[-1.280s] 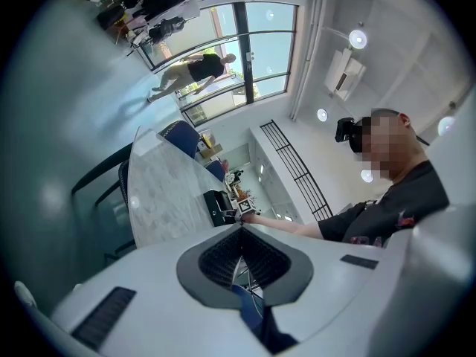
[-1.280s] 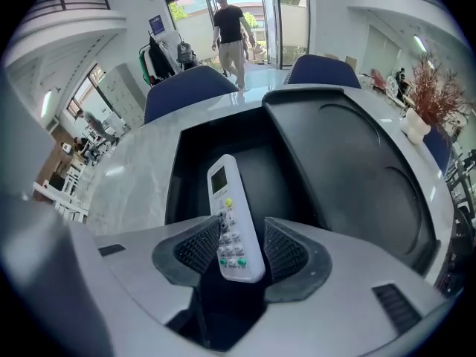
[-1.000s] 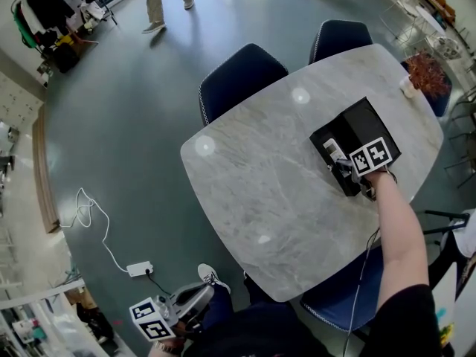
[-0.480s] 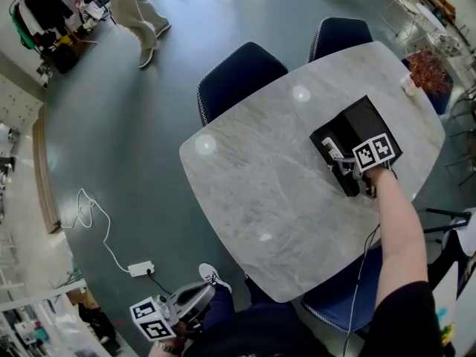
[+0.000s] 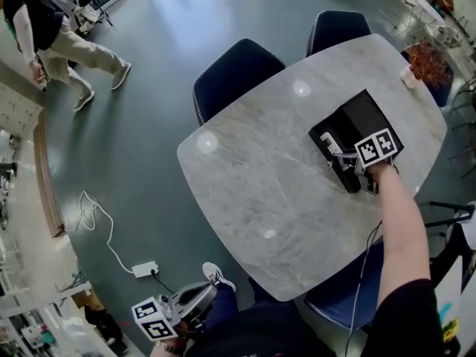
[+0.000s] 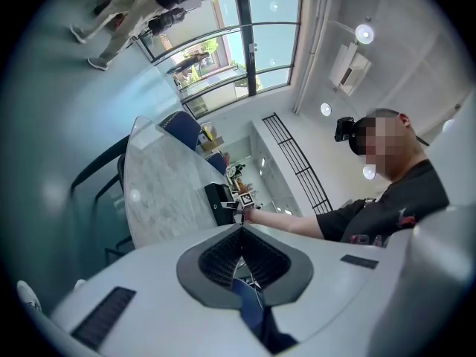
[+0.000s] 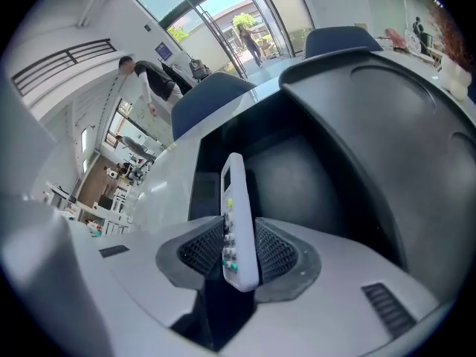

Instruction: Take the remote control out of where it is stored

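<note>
A white remote control point(image 7: 236, 222) stands upright in a black storage box point(image 7: 349, 147) at the right end of the marble table point(image 5: 260, 162). My right gripper point(image 7: 239, 248) reaches into the box, and its jaws are closing on the remote's lower half, pads against its two sides. From the head view the right gripper point(image 5: 343, 158) sits at the box's point(image 5: 364, 117) near-left corner, with the remote point(image 5: 332, 144) just showing. My left gripper point(image 5: 175, 311) hangs low beside my body, away from the table, jaws together and nothing in them point(image 6: 239, 240).
Two dark blue chairs point(image 5: 234, 73) point(image 5: 338, 28) stand at the table's far side. A person point(image 5: 52, 36) walks at the far left. A cable and power strip point(image 5: 145, 268) lie on the floor. An orange plant point(image 5: 428, 62) sits past the table's right end.
The person in the background has walked to the left. My right gripper has stayed at the box's corner with the remote; the left gripper has not moved.
</note>
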`<state>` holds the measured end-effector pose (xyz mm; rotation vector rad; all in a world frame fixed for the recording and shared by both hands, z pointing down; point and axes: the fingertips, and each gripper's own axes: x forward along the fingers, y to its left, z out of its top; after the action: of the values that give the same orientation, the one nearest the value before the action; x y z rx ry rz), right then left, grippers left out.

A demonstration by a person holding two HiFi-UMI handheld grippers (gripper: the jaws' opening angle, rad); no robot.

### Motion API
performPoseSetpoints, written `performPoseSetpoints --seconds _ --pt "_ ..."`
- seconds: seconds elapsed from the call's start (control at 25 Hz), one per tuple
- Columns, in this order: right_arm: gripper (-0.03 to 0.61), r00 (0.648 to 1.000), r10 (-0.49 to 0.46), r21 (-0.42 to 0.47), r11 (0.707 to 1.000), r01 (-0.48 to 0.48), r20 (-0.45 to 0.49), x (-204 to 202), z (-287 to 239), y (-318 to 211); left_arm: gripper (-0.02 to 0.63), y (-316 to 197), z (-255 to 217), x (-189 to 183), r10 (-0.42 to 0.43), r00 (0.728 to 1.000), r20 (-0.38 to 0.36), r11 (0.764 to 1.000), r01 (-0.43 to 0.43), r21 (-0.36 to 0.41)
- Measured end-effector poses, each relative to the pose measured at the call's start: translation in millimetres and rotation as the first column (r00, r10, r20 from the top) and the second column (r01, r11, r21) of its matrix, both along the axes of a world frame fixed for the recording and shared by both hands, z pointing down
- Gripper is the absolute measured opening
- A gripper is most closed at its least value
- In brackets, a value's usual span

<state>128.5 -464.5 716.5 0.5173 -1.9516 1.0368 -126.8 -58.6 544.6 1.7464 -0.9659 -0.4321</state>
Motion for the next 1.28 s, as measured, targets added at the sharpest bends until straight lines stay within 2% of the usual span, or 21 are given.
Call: performPoseSetpoints --seconds 0.2,0.4,0.6,0.84,0.96,1.08,1.28 --pt "0.126 1.000 0.020 0.028 0.999 -0.020 0.004 2.2 -1.5 -2.8 0.006 -3.2 -0.5 3.1 0.013 1.000 0.003 1.000 -0.013 0.005" --pt "0.112 0.988 0.140 0.058 0.988 -0.143 0.063 7.4 -13.0 -8.0 0.005 -0.5 -0.5 2.5 0.017 1.000 0.006 1.000 -0.017 0.011" --pt "0.110 0.949 0.271 0.059 0.957 -0.283 0.159 12.9 -32.7 -12.1 0.005 0.1 -4.6 -0.4 0.025 1.000 0.004 0.999 -0.025 0.025" --pt "0.110 0.896 0.363 0.061 0.919 -0.390 0.255 24.8 -56.2 -8.1 0.006 1.9 -7.5 -4.7 0.046 0.999 0.001 0.998 -0.046 0.042" --pt "0.110 0.858 0.411 0.065 0.891 -0.450 0.308 31.1 -69.4 -3.1 0.005 3.7 -10.1 -6.1 0.060 0.998 0.003 0.997 -0.060 0.052" --pt "0.109 0.797 0.467 0.068 0.846 -0.528 0.383 35.2 -86.7 3.6 0.005 5.8 -15.4 -7.0 0.086 0.996 0.004 0.994 -0.086 0.069" --pt "0.109 0.642 0.554 0.039 0.740 -0.671 0.530 44.7 -123.1 28.2 0.005 12.3 -22.6 -6.9 0.135 0.991 0.002 0.986 -0.135 0.098"
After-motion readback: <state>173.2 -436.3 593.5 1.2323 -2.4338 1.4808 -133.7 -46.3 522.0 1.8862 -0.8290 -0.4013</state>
